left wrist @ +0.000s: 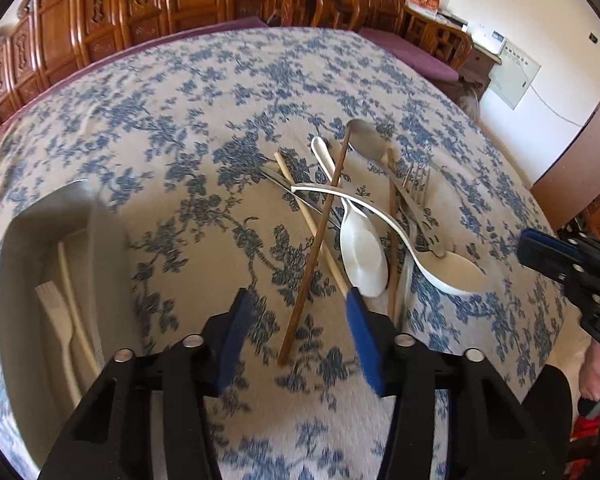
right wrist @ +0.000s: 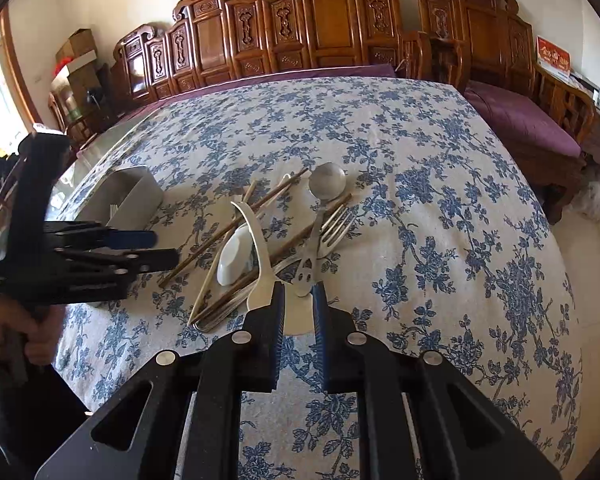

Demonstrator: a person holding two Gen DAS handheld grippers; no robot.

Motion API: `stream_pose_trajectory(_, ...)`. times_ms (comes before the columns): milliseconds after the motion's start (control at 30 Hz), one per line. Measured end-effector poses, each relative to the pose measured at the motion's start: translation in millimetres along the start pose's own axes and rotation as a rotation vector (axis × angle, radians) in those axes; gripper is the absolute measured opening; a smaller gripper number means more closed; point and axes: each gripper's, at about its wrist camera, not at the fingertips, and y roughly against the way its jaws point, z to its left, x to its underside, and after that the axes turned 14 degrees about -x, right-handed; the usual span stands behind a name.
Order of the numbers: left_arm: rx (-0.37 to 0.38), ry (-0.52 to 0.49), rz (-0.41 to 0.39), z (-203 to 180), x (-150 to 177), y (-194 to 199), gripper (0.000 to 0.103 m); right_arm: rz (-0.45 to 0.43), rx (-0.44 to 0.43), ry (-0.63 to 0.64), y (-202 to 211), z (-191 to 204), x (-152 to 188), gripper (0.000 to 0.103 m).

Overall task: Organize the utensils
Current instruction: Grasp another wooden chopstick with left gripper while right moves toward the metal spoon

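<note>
Left wrist view looks down on a table under a blue-flowered tablecloth (left wrist: 204,92), where the left gripper (left wrist: 298,332) hangs with its blue-padded fingers spread apart; the near end of a dark brown wooden chopstick (left wrist: 314,248) lies on the cloth between them, untouched by either pad. That chopstick crosses a heap of utensils: a pale bamboo chopstick (left wrist: 306,216), a white plastic spoon (left wrist: 362,254) lying bowl-down, a cream ceramic spoon with a curved handle (left wrist: 456,274), a steel tablespoon (left wrist: 366,138) and a steel fork (left wrist: 416,178). To the left sits a grey rectangular tray (left wrist: 24,240) holding a white plastic fork (left wrist: 58,320) and a pale chopstick (left wrist: 74,300).

Right wrist view shows the right gripper (right wrist: 298,296) lowered at the near edge of the heap, its fingers drawn close on either side of the cream spoon's bowl; whether the pads actually press it, I cannot tell.
</note>
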Motion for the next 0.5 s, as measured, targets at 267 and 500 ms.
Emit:
stream_pose_trajectory(267, 0.002, -0.009, 0.034, -9, -10, -26, 0.028, 0.016, -0.015, -0.016, -4, -4, 2, 0.016)
stream_pose_trajectory(500, 0.038, 0.007, 0.039, -4, -11, -25, 0.004, 0.031, -0.018, -0.022, -10, -4, 5, 0.016)
